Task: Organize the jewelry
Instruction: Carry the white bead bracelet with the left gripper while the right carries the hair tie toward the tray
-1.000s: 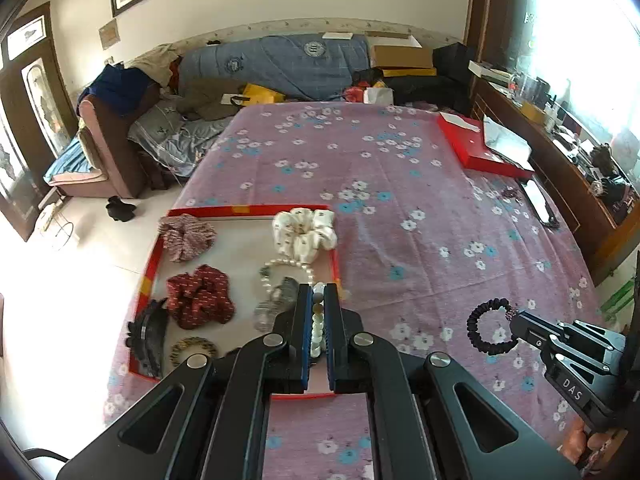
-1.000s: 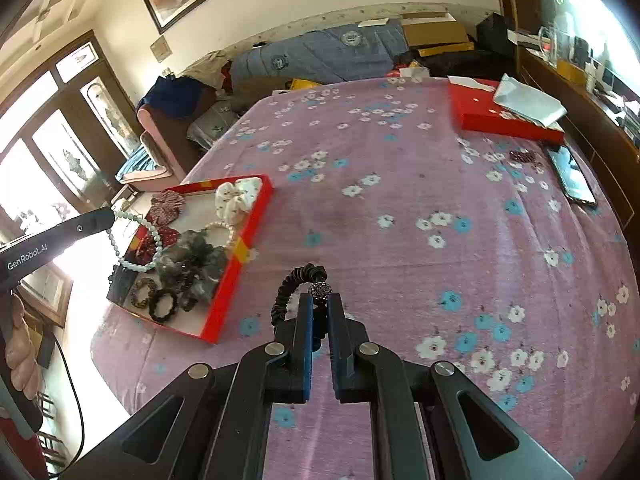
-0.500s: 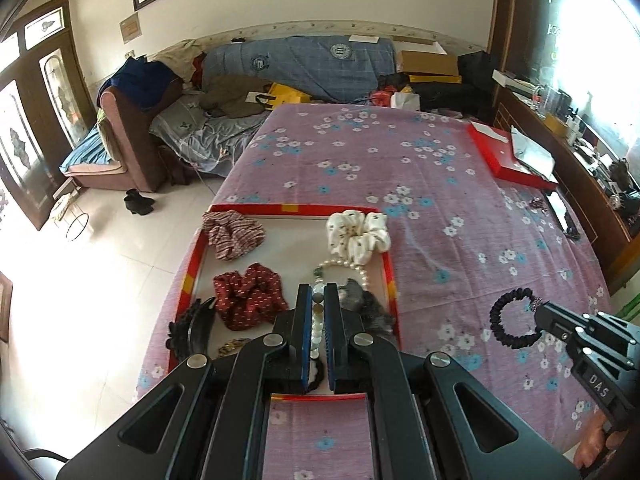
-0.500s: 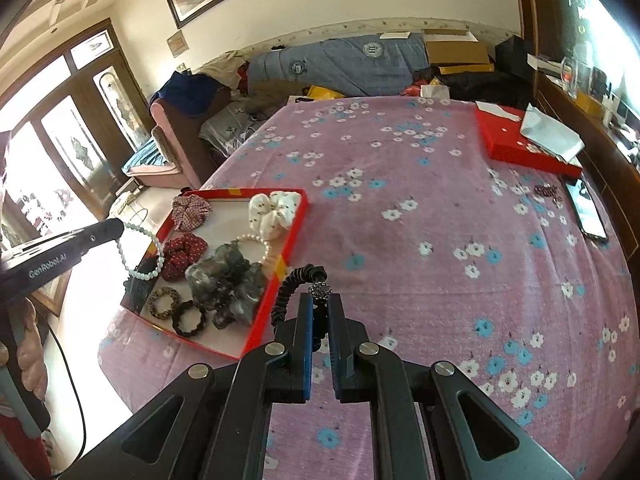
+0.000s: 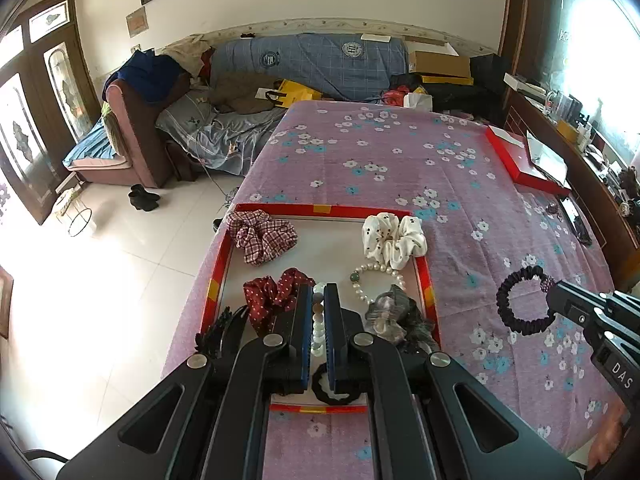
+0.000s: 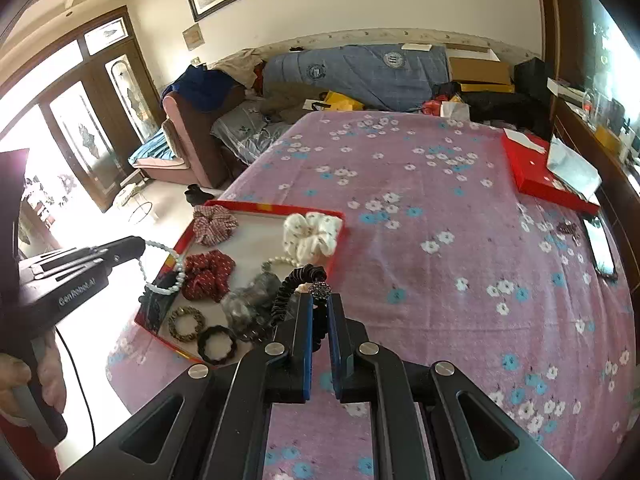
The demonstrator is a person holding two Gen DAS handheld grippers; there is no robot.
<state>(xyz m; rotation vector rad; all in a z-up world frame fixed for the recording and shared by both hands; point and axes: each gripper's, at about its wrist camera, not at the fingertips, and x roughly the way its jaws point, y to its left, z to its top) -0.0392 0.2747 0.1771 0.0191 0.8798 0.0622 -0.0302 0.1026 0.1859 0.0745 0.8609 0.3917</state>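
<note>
- Left gripper [image 5: 318,300]: jaws clenched on a pale bead bracelet [image 5: 318,322]; strand runs up between the blue pads, loop dangles over the tray's near-left side, seen from the right wrist.
- Right gripper [image 6: 320,312]: jaws clamped on a black ruffled hair tie [image 6: 294,288] with a sparkly charm; the loop arches toward 11 o'clock over the tray's near-right edge.
- Red-rimmed tray [image 5: 328,210] on the purple floral bedspread [image 5: 400,160], just ahead of both grippers.
- In tray, left wrist view: dark red dotted scrunchie [image 5: 268,294] at 10 o'clock from left jaws; pearl bracelet [image 5: 376,276] at 1 o'clock; grey sheer scrunchie [image 5: 394,314] at 3 o'clock; plaid scrunchie [image 5: 262,234] far-left corner; white dotted scrunchie [image 5: 394,236] far-right, overlapping the rim.
- Near edge: black braided ring [image 6: 216,344], gold-toned ring [image 6: 186,322] beside it.
- Red flat box [image 6: 540,172] well apart, at 2 o'clock.
</note>
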